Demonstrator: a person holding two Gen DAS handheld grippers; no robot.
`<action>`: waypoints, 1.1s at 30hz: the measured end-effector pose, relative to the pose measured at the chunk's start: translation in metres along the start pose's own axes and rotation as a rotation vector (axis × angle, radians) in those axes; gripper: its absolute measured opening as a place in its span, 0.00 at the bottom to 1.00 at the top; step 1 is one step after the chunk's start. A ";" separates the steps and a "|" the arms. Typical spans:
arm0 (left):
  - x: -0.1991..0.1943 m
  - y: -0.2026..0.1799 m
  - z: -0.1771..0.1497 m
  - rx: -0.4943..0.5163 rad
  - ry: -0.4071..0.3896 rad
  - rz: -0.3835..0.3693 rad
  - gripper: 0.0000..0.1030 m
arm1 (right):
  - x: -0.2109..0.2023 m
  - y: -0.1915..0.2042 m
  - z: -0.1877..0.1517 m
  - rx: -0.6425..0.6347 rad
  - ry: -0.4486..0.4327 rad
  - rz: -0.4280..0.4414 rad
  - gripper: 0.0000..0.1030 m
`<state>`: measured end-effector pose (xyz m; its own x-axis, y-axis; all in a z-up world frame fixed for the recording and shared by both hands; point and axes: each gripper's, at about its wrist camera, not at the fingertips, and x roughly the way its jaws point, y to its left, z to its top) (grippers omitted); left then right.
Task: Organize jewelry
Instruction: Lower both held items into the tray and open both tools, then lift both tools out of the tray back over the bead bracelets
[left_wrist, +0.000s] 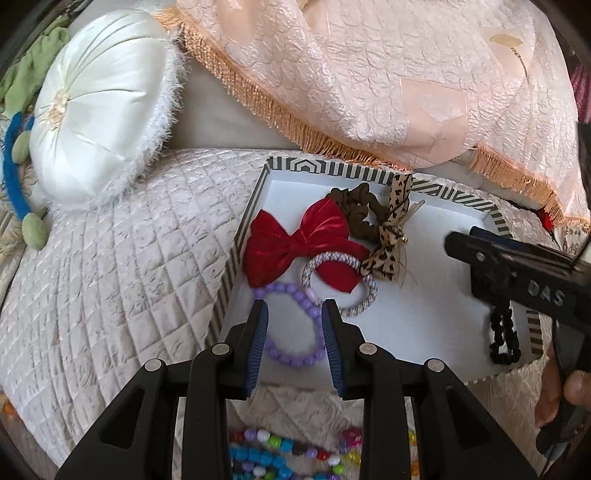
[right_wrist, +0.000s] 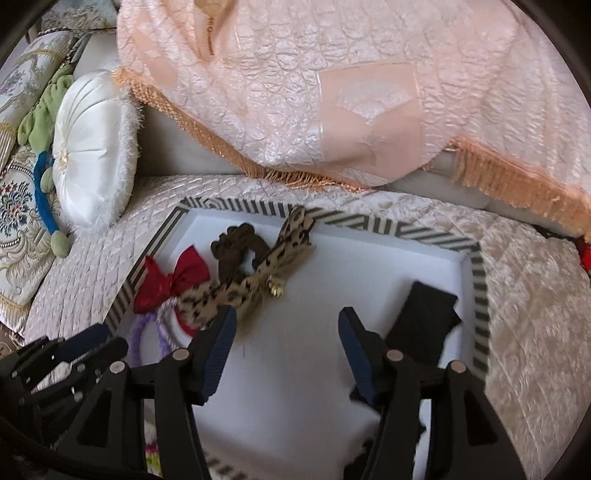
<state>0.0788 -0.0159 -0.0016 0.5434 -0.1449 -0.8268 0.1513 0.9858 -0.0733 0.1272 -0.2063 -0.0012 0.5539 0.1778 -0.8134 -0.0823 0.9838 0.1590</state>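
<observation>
Jewelry and hair pieces are gathering in the striped box (left_wrist: 236, 236) on the quilted bed cover (left_wrist: 110, 266), and that box is our landmark. Inside it, against the left wall, sits the red bow (left_wrist: 280, 240); touching the bow are the grey hair tie (left_wrist: 364, 295) and the purple bead bracelet (left_wrist: 291, 332), with the brown scrunchie (left_wrist: 354, 206) and leopard ribbon (left_wrist: 391, 236) toward the far wall. Over by the right wall lies a black piece (right_wrist: 421, 321), and a black chain (left_wrist: 504, 336) shows there below the right tool, though whether it hangs or lies I cannot tell.

Left hand-held gripper (left_wrist: 294, 314) hovers over the bracelet at the near-left corner, jaws parted a little, nothing between them. Right hand-held gripper (right_wrist: 288, 325) is over the middle of the box, jaws well apart and empty.

So this reads as a drop just finished, both tools free above the box. Outside it, on the cover just in front of the near wall, colourful beads (left_wrist: 280, 454) wait. I'd say the next move calls for reaching down to those beads, closing on a strand rather than one bead, and lifting clear of the wall. A white round cushion (left_wrist: 96, 122) sits well left of the box, a pink fringed throw (left_wrist: 369, 74) beyond it.
</observation>
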 end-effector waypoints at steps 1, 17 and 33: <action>0.000 0.000 -0.001 -0.001 -0.001 0.001 0.18 | -0.005 0.001 -0.005 -0.002 -0.005 -0.005 0.60; -0.029 -0.002 -0.032 -0.028 -0.026 0.025 0.18 | -0.044 -0.002 -0.062 0.011 -0.010 -0.041 0.63; -0.063 0.003 -0.069 -0.024 -0.056 0.048 0.18 | -0.090 0.022 -0.103 -0.048 -0.042 -0.049 0.68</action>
<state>-0.0118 0.0016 0.0119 0.5954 -0.1014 -0.7970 0.1041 0.9934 -0.0486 -0.0103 -0.1985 0.0178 0.5928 0.1289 -0.7950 -0.0932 0.9915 0.0913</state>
